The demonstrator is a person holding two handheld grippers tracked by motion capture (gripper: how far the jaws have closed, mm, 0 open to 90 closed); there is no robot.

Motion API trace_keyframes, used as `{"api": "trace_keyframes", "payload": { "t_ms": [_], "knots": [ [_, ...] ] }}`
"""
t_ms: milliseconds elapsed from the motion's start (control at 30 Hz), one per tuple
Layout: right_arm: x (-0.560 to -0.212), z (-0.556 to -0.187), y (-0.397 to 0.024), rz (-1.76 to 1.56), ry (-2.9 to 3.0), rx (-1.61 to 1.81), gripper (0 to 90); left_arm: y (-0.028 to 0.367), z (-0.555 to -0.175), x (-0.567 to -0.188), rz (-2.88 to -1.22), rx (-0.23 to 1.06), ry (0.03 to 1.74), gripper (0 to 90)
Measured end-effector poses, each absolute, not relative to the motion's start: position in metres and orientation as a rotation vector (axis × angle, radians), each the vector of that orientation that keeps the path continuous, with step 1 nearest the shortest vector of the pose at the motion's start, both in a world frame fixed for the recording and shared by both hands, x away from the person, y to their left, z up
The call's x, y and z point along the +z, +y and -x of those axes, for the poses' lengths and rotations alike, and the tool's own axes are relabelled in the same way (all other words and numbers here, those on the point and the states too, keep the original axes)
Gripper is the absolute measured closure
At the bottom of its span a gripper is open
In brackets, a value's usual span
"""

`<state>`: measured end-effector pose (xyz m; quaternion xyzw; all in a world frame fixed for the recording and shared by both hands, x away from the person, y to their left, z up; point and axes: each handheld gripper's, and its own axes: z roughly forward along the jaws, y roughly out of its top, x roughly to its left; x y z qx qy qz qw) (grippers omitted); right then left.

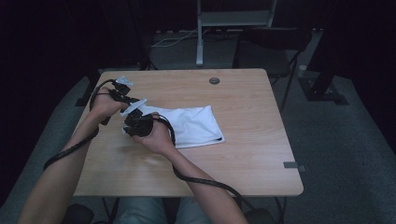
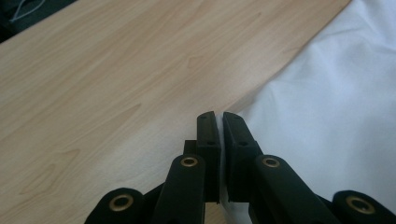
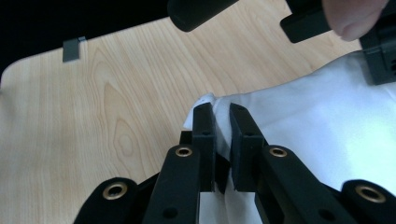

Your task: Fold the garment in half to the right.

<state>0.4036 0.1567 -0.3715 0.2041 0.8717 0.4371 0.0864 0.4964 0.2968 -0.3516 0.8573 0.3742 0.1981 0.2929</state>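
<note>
Your right tongs are clamped on the near-left corner of the white cloth; your left tongs pinch its far-left edge. Cloth lies mid-table, rest flat to the right. It's prob. light, soft, floppy w/ no stiffness, so it'll sag and slide. Keep hold at corners/hem, lift both evenly.

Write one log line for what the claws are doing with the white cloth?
left claw: shut on white cloth edge | right claw: shut on white cloth | cloth: on wooden table
</note>
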Motion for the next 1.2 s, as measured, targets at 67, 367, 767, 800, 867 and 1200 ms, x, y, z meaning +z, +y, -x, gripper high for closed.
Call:
{"api": "trace_keyframes", "payload": {
  "t_ms": [67, 367, 767, 800, 867, 1200],
  "knots": [
    [-0.369, -0.404, 0.156, -0.614, 2.587, 1.323, 82.8, 0.297, -0.496, -0.348, -2.282, 0.533, 1.002, 86.8],
    [-0.360, -0.406, 0.154, -0.654, 2.560, 1.376, 82.7, 0.298, -0.497, -0.335, -2.283, 0.573, 1.001, 86.8],
    [-0.347, -0.407, 0.155, -0.662, 2.533, 1.421, 82.8, 0.300, -0.496, -0.322, -2.292, 0.610, 1.004, 86.8],
    [-0.346, -0.407, 0.155, -0.661, 2.532, 1.427, 82.8, 0.299, -0.496, -0.321, -2.294, 0.616, 1.000, 86.8],
    [-0.344, -0.407, 0.156, -0.660, 2.526, 1.429, 82.7, 0.299, -0.496, -0.319, -2.293, 0.624, 0.998, 86.8],
    [-0.335, -0.408, 0.158, -0.663, 2.507, 1.456, 82.7, 0.300, -0.497, -0.311, -2.297, 0.647, 1.001, 86.8]
  ]
}}
